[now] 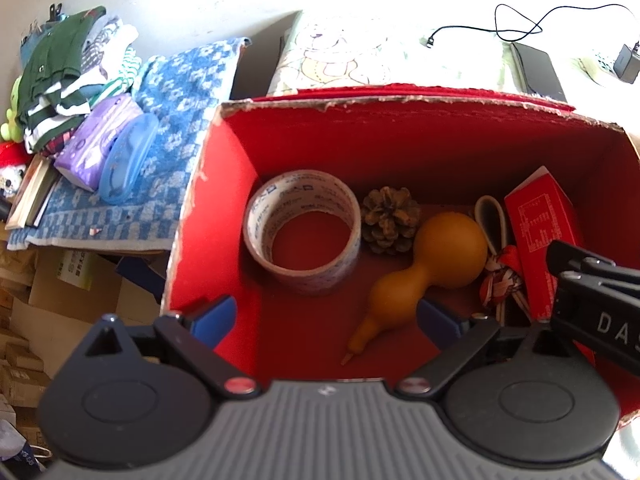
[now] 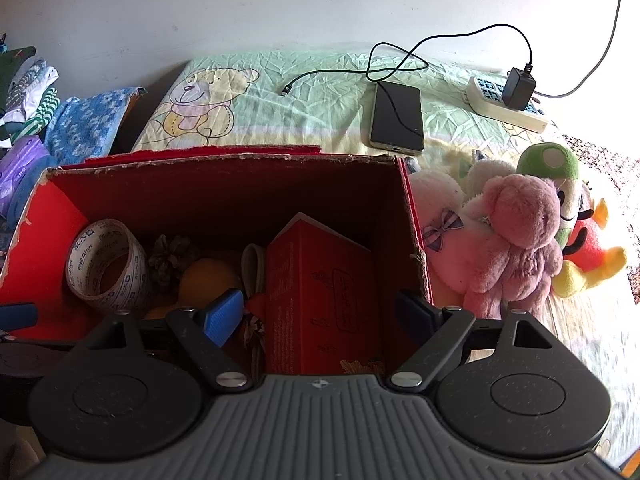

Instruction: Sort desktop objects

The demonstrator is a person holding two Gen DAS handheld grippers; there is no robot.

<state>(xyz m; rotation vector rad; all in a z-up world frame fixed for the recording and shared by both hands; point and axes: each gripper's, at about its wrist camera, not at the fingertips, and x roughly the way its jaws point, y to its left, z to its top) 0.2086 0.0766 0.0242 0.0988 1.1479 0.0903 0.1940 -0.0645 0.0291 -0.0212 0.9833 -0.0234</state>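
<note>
Both grippers, left [image 1: 324, 320] and right [image 2: 320, 312], are being held wide open and empty over the torn red cardboard box [image 1: 400, 100]; the tan gourd [image 1: 432, 260], at one o'clock from the left gripper, is best being straddled at its narrow waist.

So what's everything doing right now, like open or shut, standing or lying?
red box: open on top
tape roll: on its side
gourd: lying down
red carton: leaning, closed
charger: plugged into the power strip
left gripper: open, empty
right gripper: open, empty
</note>
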